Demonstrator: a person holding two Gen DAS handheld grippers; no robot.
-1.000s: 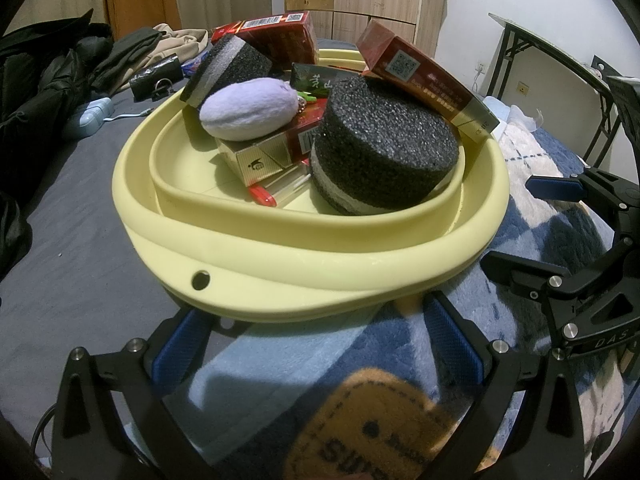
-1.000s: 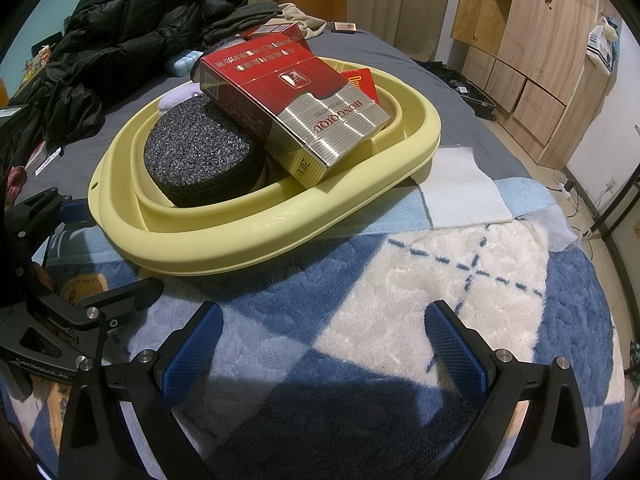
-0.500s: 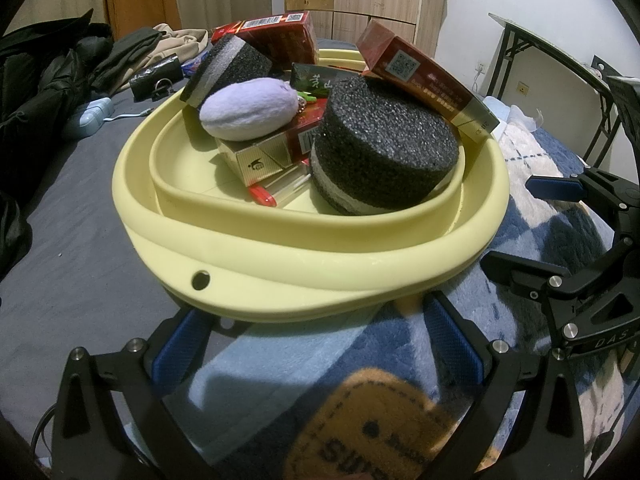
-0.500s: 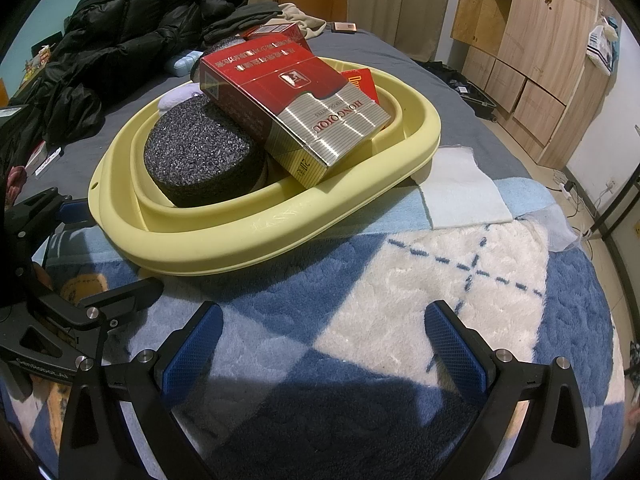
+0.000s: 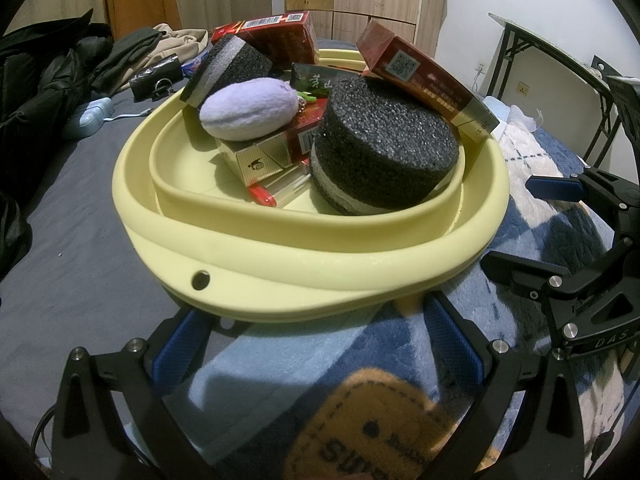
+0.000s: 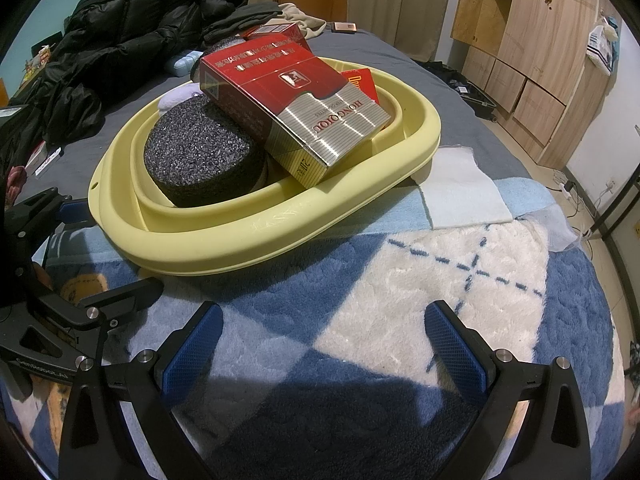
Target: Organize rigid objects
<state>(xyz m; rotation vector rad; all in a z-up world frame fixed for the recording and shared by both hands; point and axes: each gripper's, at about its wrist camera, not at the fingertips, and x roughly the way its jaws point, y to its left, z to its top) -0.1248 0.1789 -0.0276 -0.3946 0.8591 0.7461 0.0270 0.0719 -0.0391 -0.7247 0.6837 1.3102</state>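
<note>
two grippers sit low over a blue-and-white fleece blanket [image 6: 420, 300], each with its blue-padded fingers spread wide and nothing between them; the left gripper [image 5: 316, 336] faces the near rim of a pale yellow basin [image 5: 304, 264], its fingertips just short of that rim; the right gripper [image 6: 324, 340] hangs over bare blanket, the basin a little ahead and to its left.

the basin rests partly on the blanket, partly on the grey bedsheet [image 5: 68, 248]; inside it, a round black foam disc [image 5: 384, 148] lies at the front, and a long red-and-silver carton [image 6: 292, 108] leans across it onto the basin's far side; a lilac plush pouch [image 5: 250, 110] sits atop a gold-and-red box [image 5: 266, 156]; behind that a second foam block [image 5: 224, 70] stands tilted, with another red box [image 5: 276, 36] at the back; a red lighter [image 5: 262, 195] lies on the basin floor just below the gold box.

dark jackets [image 6: 116, 48] are heaped on the bed beyond the basin; a white cloth [image 6: 460, 188] lies flat beside the basin's right edge.
</note>
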